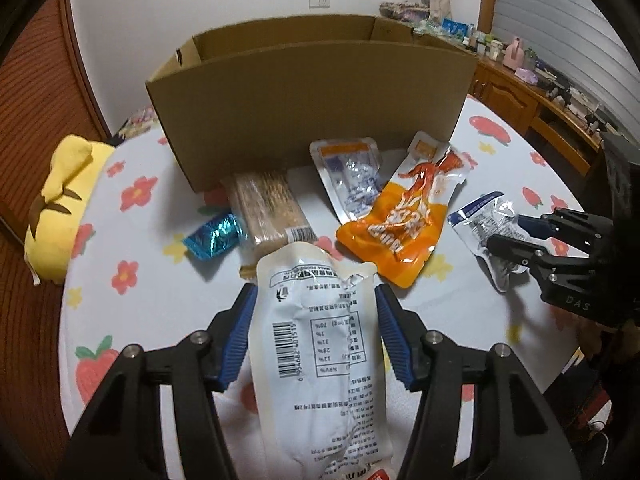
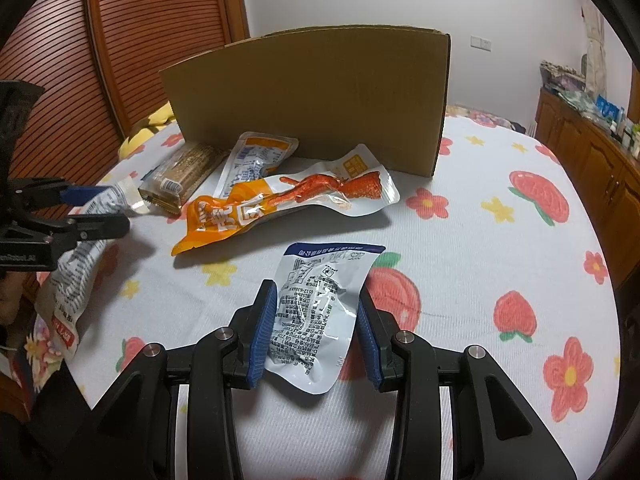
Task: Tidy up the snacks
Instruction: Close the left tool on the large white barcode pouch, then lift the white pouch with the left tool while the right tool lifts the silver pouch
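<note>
tongs both straddle packets unclamped: left tongs (image 1: pixel 316 300) round the white pouch (image 1: pixel 320 344), right tongs (image 2: pixel 316 300) round the blue-edged packet (image 2: pixel 320 312); pinch mid-body, then lift clear over the box (image 1: pixel 312 92) wall.

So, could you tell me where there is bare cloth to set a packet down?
Bare cloth lies right of the cardboard box, beyond the blue-topped packet. It is crowded before the box, around the orange packet and biscuit pack.
</note>
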A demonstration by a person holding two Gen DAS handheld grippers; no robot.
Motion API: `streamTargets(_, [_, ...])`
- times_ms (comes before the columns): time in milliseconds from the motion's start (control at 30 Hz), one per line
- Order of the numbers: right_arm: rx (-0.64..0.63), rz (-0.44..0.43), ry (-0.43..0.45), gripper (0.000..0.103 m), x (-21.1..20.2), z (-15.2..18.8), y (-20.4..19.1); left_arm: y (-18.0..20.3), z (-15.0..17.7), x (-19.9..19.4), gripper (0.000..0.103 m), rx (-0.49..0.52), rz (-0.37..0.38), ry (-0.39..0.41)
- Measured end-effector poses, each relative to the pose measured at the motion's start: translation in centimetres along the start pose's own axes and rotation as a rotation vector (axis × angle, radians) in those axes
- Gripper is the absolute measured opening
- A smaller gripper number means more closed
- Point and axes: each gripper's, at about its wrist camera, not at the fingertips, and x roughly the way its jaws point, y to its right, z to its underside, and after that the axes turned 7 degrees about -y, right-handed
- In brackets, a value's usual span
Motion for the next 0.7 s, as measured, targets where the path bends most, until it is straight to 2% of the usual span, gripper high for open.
streamTargets(233, [0.001, -0.001, 0.000, 0.039, 0.0, 0.0, 0.0, 0.5, 0.0, -1.2, 0.058, 0.016, -0.035, 0.068])
streamTargets(700, [0.004, -0.004, -0.009, 0.041, 0.3, 0.0, 0.1, 0.4, -0.5, -5.0, 0.057, -0.010, -0.025, 0.224])
